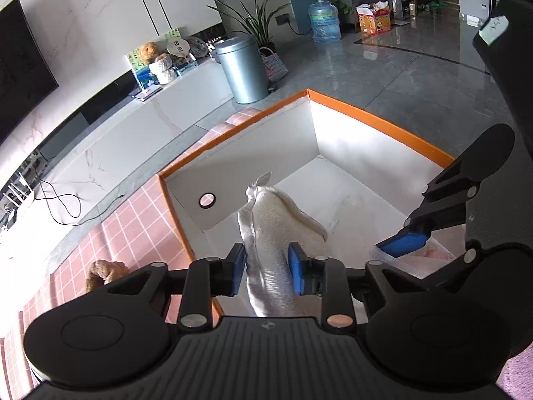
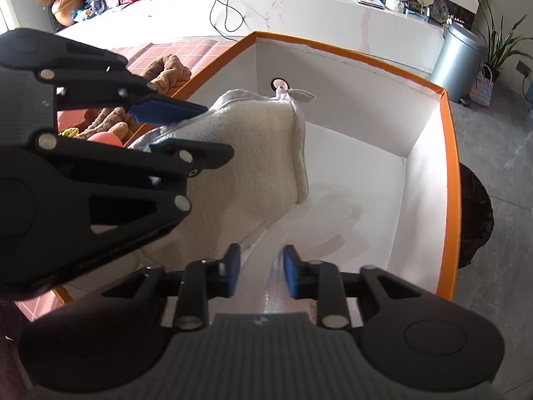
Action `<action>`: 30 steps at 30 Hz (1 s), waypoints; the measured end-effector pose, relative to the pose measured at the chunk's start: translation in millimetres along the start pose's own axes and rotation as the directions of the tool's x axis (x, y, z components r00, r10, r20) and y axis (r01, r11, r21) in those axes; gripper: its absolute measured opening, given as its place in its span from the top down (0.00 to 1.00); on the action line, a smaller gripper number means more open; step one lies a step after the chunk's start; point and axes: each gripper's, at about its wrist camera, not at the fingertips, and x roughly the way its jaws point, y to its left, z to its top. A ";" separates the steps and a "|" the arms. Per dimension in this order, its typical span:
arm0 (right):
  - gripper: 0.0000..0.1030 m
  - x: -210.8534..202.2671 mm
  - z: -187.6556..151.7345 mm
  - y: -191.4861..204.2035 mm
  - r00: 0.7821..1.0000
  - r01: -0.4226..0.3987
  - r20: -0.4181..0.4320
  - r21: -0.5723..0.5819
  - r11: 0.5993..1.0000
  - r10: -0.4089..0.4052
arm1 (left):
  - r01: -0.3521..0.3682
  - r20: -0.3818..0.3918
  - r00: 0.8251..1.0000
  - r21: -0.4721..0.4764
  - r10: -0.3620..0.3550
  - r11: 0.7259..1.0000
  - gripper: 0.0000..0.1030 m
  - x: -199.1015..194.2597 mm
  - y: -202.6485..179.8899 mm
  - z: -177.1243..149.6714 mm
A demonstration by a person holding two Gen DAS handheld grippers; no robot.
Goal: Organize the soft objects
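A cream fleece soft item in a clear plastic bag (image 1: 273, 226) hangs inside the white box with an orange rim (image 1: 376, 118). My left gripper (image 1: 266, 268) is shut on the bag's near end. In the right wrist view the bagged item (image 2: 253, 153) is held up at its left end by the left gripper (image 2: 176, 126). My right gripper (image 2: 261, 271) has its pads on either side of the bag's clear plastic edge (image 2: 266, 266) and looks shut on it. The right gripper also shows in the left wrist view (image 1: 404, 240).
The box (image 2: 449, 153) stands on a pink checked cloth (image 1: 133, 220). Brown plush toys (image 2: 166, 70) and an orange ball (image 2: 105, 140) lie left of the box. A grey bin (image 1: 243, 66) and a white TV cabinet (image 1: 140, 126) stand beyond.
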 end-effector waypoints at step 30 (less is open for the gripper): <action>0.21 -104.4 -36.4 64.4 0.874 0.270 0.415 0.019 0.963 -0.254 | 0.097 0.323 0.946 -0.363 0.028 0.927 0.38 -121.1 53.5 -31.8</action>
